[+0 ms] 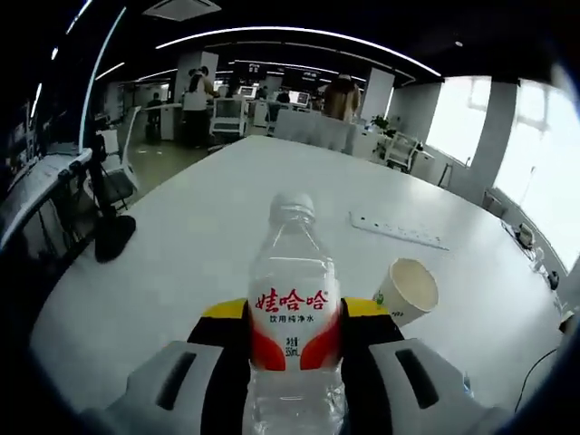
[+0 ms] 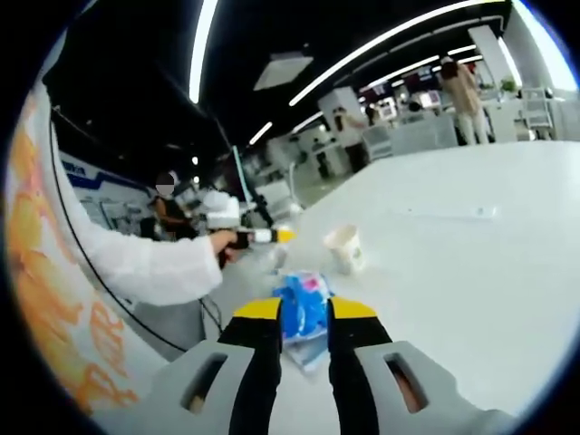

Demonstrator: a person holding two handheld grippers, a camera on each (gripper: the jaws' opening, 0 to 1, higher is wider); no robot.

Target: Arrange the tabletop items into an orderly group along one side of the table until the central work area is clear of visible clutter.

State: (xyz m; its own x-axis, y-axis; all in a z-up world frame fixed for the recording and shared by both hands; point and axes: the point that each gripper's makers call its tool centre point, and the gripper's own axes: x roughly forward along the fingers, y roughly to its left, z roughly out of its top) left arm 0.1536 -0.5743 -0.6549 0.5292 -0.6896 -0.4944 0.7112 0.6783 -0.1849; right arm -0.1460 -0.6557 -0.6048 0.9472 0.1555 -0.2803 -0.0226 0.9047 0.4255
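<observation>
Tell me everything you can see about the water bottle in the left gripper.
The water bottle is clear plastic with no cap visible on its neck, and wears a white label with red Chinese characters and red-orange patches at the bottom. It stands upright between the jaws of the left gripper, which close against its sides. Behind it lies the white table, with a tipped paper cup just to its right.

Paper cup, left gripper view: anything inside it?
The paper cup is tilted with its mouth toward the camera. The inner wall that shows is bare and pale; the very bottom is hidden in shadow by the near rim, so cannot tell.
</observation>
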